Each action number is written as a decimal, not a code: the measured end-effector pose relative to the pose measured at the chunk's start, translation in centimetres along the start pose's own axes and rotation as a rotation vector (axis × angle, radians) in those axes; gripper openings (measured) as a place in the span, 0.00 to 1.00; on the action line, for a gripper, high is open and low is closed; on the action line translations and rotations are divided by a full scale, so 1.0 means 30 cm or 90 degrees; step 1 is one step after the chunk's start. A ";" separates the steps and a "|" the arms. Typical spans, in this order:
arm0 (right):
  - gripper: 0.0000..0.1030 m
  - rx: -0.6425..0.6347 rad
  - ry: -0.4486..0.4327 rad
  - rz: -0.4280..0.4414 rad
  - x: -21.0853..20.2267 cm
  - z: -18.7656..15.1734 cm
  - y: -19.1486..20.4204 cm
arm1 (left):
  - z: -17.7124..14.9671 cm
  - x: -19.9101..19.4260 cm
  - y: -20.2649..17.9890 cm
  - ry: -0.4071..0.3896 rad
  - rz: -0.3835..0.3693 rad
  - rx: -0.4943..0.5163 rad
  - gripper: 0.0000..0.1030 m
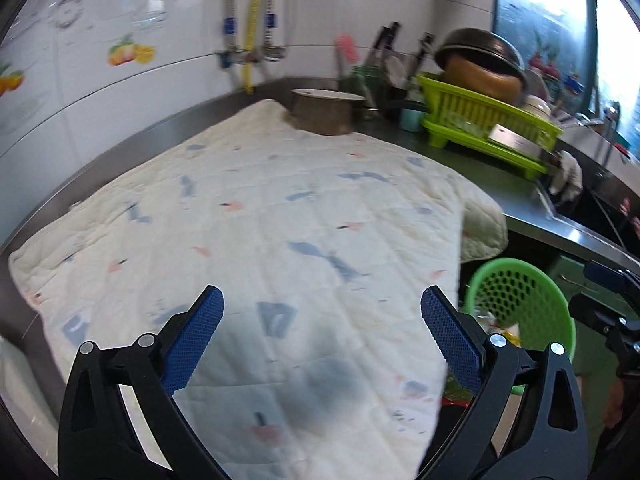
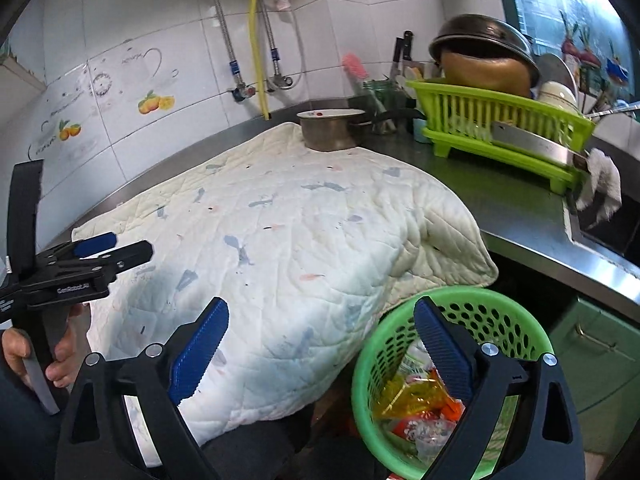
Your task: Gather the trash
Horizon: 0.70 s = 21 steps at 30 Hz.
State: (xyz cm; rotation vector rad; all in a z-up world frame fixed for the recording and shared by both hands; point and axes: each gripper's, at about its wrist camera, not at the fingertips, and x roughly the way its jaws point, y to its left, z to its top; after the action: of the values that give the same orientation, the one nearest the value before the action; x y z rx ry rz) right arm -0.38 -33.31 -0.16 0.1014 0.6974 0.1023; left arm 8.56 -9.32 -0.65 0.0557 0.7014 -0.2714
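Both grippers, left (image 1: 322, 320) and right (image 2: 320, 334), spread, empty, above quilt (image 2: 280, 232); trash (image 2: 416, 408) in basket (image 2: 516, 320) beside quilt.

I am noting a quilted cloth pad (image 2: 280, 216), matt and soft, lying over a brushed steel counter (image 2: 520, 216) that is giving a dull sheen. My tongs are showing matt black plastic arms and ribbed blue pads (image 2: 200, 356). The green basket (image 2: 500, 312) is looking like smooth perforated plastic; the wrappers (image 2: 416, 404) inside are glinting like glossy film. The wall tiles (image 2: 160, 40) are shining glazed. The saucepan (image 2: 332, 132) is showing dull metal.
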 end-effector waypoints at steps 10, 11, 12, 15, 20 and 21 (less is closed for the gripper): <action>0.89 -0.014 -0.003 -0.006 0.044 0.016 0.095 | -0.037 -0.068 0.120 -0.022 0.064 -0.029 0.95; 0.89 -0.011 -0.004 -0.004 0.044 0.018 0.101 | -0.040 -0.075 0.125 -0.024 0.066 -0.031 0.95; 0.89 -0.007 -0.005 0.000 0.045 0.020 0.106 | -0.044 -0.086 0.134 -0.027 0.068 -0.033 0.95; 0.90 -0.002 -0.010 -0.002 0.043 0.028 0.123 | -0.056 -0.114 0.147 -0.037 0.078 -0.035 0.95; 0.90 -0.011 -0.016 -0.018 0.039 0.037 0.145 | -0.074 -0.146 0.165 -0.046 0.091 -0.042 0.95; 0.90 -0.011 -0.016 -0.019 0.040 0.038 0.148 | -0.077 -0.152 0.170 -0.047 0.091 -0.045 0.95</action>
State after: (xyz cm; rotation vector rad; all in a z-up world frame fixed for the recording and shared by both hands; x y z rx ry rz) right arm 0.99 -28.84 0.51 0.0760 0.6732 0.0787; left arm 5.12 -3.05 0.30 0.0276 0.6296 -0.1115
